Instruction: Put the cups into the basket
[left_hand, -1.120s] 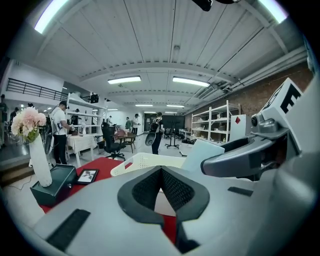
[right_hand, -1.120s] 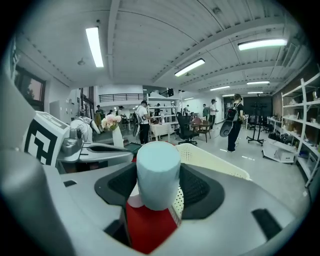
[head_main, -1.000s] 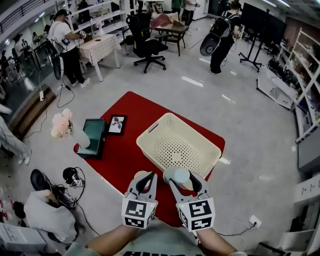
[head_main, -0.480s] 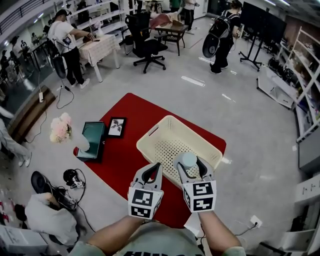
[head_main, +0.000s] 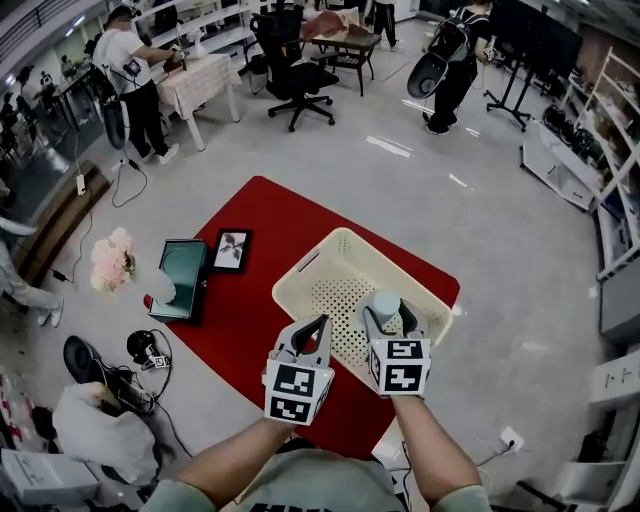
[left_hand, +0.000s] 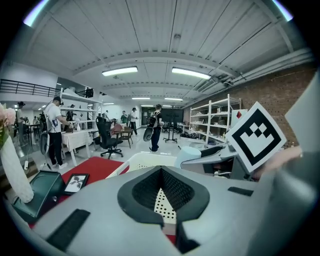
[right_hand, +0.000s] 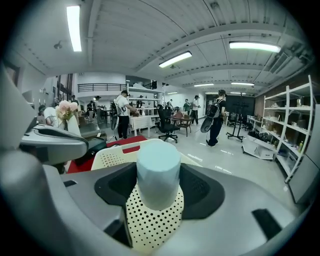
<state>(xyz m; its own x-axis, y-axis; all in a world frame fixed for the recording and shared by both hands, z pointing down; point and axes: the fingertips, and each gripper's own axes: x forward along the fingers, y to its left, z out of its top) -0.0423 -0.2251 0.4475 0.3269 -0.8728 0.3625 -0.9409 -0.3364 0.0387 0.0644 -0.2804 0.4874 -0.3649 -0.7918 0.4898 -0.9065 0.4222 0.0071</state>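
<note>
Hanging over the cream perforated plastic basket's (head_main: 400, 268) floor, the pale blue cylindrical cup (right_hand: 158, 172) stood upright, pinched in the right gripper (head_main: 388, 315); left gripper (head_main: 318, 325) pressed together, empty, alongside

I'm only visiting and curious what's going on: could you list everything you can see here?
mat: one, red, on the floor
basket: one, cream, on the mat
cup: one, pale blue, held above the basket
frame: one, black, on the mat, left of the basket
box: one, teal, at the mat's left edge
flowers: one bunch, pink, left of the box
headphones: one pair, black, on the floor
chair: one, black, far back
people: several, in the background
left gripper: one, grey, shut and empty, by the basket's near rim
right gripper: one, grey, shut on the cup
</note>
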